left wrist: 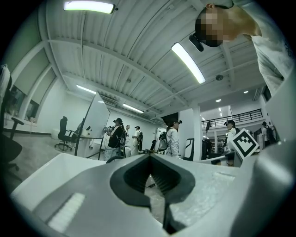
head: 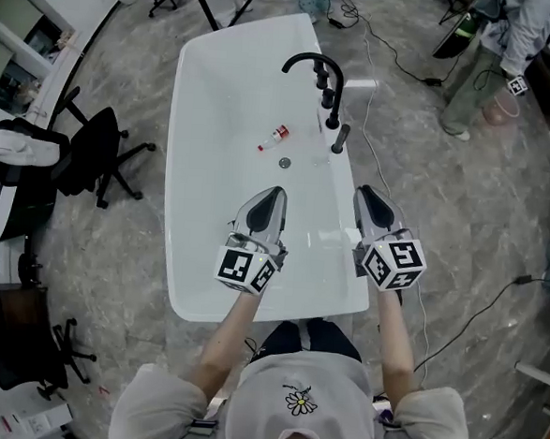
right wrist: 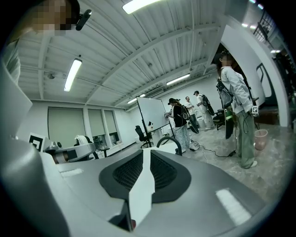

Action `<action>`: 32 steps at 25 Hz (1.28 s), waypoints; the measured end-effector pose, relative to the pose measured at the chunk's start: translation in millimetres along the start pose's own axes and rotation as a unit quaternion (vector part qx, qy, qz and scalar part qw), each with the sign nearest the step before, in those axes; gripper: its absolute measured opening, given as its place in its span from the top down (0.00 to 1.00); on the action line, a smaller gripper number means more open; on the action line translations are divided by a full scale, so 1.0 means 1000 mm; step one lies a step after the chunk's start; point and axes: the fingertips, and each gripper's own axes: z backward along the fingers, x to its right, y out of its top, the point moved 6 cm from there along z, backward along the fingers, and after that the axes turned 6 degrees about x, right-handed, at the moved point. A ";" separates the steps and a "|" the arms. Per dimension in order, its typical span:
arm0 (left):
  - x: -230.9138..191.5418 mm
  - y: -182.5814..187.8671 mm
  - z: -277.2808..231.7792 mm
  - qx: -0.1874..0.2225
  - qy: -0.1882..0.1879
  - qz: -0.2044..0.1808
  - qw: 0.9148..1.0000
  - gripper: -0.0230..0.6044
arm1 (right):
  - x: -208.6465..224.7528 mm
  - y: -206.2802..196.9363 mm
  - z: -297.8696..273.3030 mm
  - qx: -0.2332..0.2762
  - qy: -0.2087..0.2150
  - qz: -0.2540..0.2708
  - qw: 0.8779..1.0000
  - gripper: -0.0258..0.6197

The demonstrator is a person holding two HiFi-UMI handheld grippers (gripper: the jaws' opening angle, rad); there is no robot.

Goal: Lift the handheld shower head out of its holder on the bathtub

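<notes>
The white bathtub (head: 210, 78) fills the middle of the head view. On its right rim stands a black arched faucet (head: 316, 65), and just in front of it the dark handheld shower head (head: 340, 138) sits upright in its holder. My left gripper (head: 275, 193) hovers over the near end of the tub, shut and empty. My right gripper (head: 366, 192) is over the right rim, a short way in front of the shower head, also shut and empty. In the right gripper view the faucet arch (right wrist: 169, 140) shows just beyond the jaw tips (right wrist: 144, 152). The left gripper view looks past its tips (left wrist: 149, 156) into the room.
A small red-and-white bottle (head: 276, 137) lies on the tub floor near the drain. Black office chairs (head: 96, 154) stand left of the tub. A person (head: 493, 60) stands at the upper right, and cables (head: 399, 58) run across the floor there.
</notes>
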 end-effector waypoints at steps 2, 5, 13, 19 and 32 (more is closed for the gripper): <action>-0.005 -0.008 -0.013 -0.001 -0.003 0.002 1.000 0.96 | 0.013 -0.007 -0.018 -0.011 0.002 0.017 1.000 0.84; -0.019 -0.023 -0.024 -0.014 -0.005 0.003 1.000 0.96 | 0.036 -0.037 -0.057 -0.038 0.008 0.032 0.999 0.71; -0.054 -0.123 -0.018 -0.066 0.007 0.024 0.998 0.96 | 0.123 -0.143 -0.160 -0.103 -0.024 0.083 0.991 0.60; -0.084 -0.195 0.001 -0.086 0.033 0.044 0.995 0.96 | 0.165 -0.223 -0.228 -0.165 -0.034 0.101 0.981 0.59; -0.104 -0.226 0.030 -0.096 0.059 0.056 0.992 0.96 | 0.181 -0.263 -0.262 -0.184 -0.086 0.142 0.969 0.72</action>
